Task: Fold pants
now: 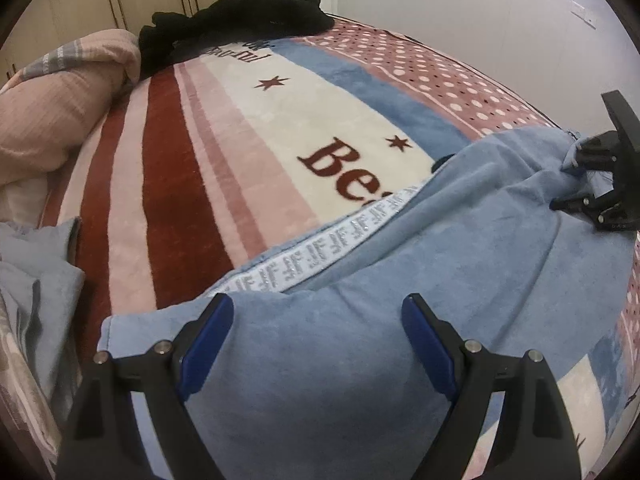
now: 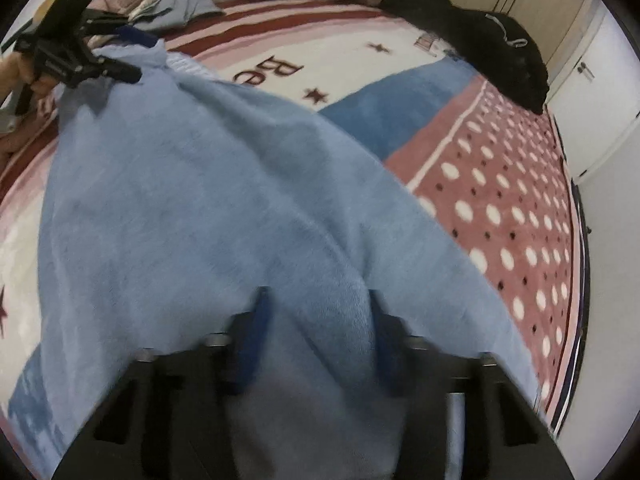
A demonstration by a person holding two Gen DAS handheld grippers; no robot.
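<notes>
Blue fleece pants (image 1: 460,240) lie spread over the striped and dotted blanket (image 1: 168,184) of a bed, stretched between the two tongs. Their cloth is soft, pale and rumpled into long folds, and a white waistband (image 1: 320,248) printed with grey marks runs along the edge just ahead of the left tongs (image 1: 318,344). Those tongs stand released and wide, blue pads on either side of a rounded bulge of the cloth, not pinching it. The right tongs (image 2: 320,320) are blurred in their own view, with a ridge of the pants rising between the two fingers; from the left view they look clenched on a bunched corner of the cloth. One pair of pants is in work. Farther off, beyond both tongs, lie one black garment (image 1: 240,12) in a heap, one pink quilt (image 1: 60,100) rolled up, and one more blue cloth (image 1: 40,272) crumpled at the bed's edge.
</notes>
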